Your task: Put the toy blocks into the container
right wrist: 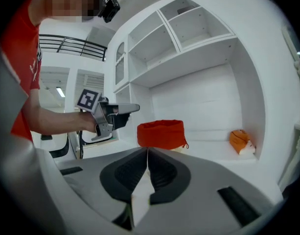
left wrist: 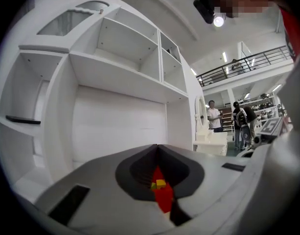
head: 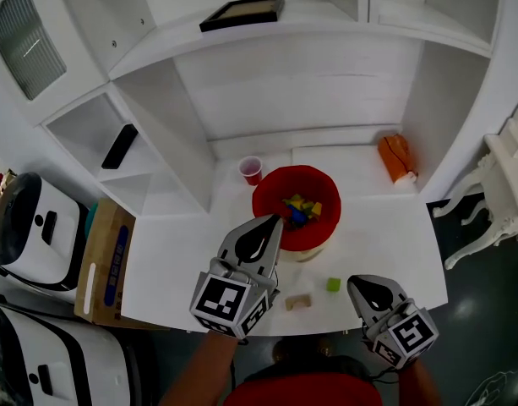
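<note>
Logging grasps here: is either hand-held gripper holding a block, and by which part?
Nothing is held. The left hand-held gripper and the right hand-held gripper both have their jaws together with no block between them.

A white shelving unit [head: 157, 49] rises around a white table [head: 385, 227] set into its alcove. The floor [head: 487, 328] is dark and glossy. Ceiling lights [left wrist: 224, 57] glow overhead.
</note>
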A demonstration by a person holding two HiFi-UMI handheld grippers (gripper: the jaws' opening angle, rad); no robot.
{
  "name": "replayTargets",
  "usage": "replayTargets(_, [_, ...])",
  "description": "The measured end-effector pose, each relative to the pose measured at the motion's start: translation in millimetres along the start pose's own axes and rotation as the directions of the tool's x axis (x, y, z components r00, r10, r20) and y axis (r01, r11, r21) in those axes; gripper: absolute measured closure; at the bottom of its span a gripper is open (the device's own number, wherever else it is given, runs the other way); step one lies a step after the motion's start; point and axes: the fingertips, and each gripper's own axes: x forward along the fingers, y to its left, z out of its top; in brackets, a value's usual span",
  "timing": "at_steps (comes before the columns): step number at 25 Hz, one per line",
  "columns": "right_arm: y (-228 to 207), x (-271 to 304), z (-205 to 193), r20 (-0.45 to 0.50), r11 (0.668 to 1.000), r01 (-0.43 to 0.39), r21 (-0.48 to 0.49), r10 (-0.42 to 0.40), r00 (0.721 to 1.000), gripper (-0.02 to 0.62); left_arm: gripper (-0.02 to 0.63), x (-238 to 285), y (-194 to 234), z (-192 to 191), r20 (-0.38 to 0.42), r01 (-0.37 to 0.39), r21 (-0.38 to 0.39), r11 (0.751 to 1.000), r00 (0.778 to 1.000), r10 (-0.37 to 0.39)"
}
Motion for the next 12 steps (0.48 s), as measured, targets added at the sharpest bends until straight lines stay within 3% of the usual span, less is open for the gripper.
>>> replayTargets(5, [4,24,-52,-0.201,0.988,-0.129,-0.087,0.11,0.973,0.445,0.583,-26,-25,2,0.037,0.055,-0.012,0.998,0.998,-0.054])
replayTargets(12, [-5,47,-115,-0.443,0.957,-0.24,-0.164,0.146,0.885,0.413,0.583,-55,-58,-32,-0.014,0.09,-0.049,0.995,0.996,-0.091])
